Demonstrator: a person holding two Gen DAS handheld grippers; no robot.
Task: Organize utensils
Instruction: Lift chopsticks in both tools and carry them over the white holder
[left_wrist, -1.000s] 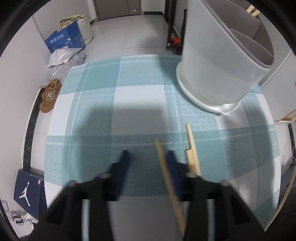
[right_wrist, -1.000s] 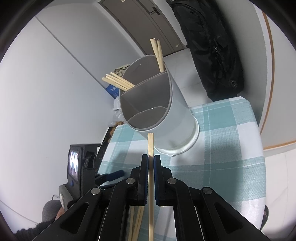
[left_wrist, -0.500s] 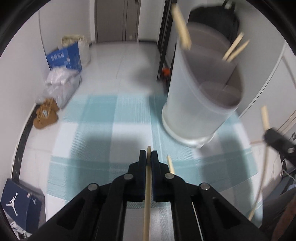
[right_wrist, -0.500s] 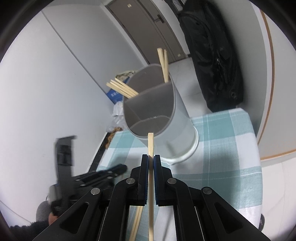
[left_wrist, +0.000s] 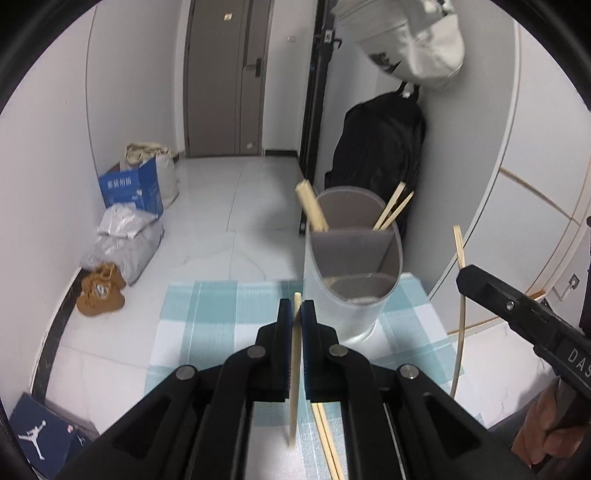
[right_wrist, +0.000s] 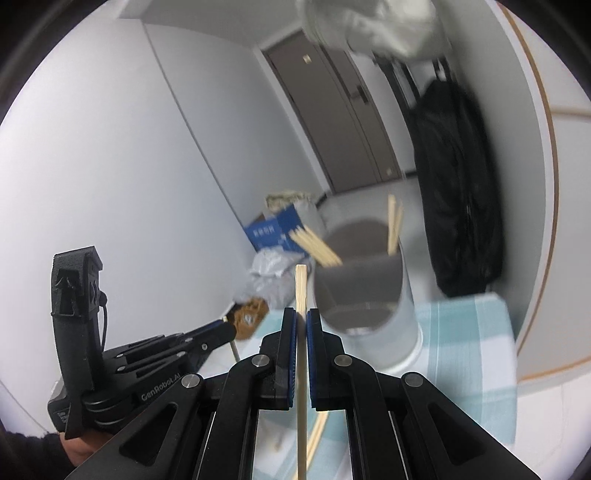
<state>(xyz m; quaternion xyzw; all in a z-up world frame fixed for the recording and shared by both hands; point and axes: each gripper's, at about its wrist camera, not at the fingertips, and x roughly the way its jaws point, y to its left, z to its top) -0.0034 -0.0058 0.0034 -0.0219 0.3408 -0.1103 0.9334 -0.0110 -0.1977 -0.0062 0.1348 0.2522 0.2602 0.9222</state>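
Left gripper (left_wrist: 294, 308), lower centre of its frame: jaws clamped on one wooden chopstick (left_wrist: 294, 373). Right gripper (right_wrist: 301, 321), lower centre of its frame: jaws clamped on a second chopstick (right_wrist: 301, 354), standing upright. Grey divided utensil holder (left_wrist: 351, 266): upright on the teal-checked worktop (left_wrist: 221, 317), right of centre, chopsticks leaning in its rear compartments. Loose chopsticks (left_wrist: 325, 435): lying on the worktop beneath the left gripper.

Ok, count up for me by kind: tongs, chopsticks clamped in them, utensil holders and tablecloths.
Black tongs: 2, left tongs and right tongs
Pale wooden chopsticks clamped in them: 2
Grey divided plastic utensil holder: 1
Teal-and-white checked tablecloth: 1
Total: 6
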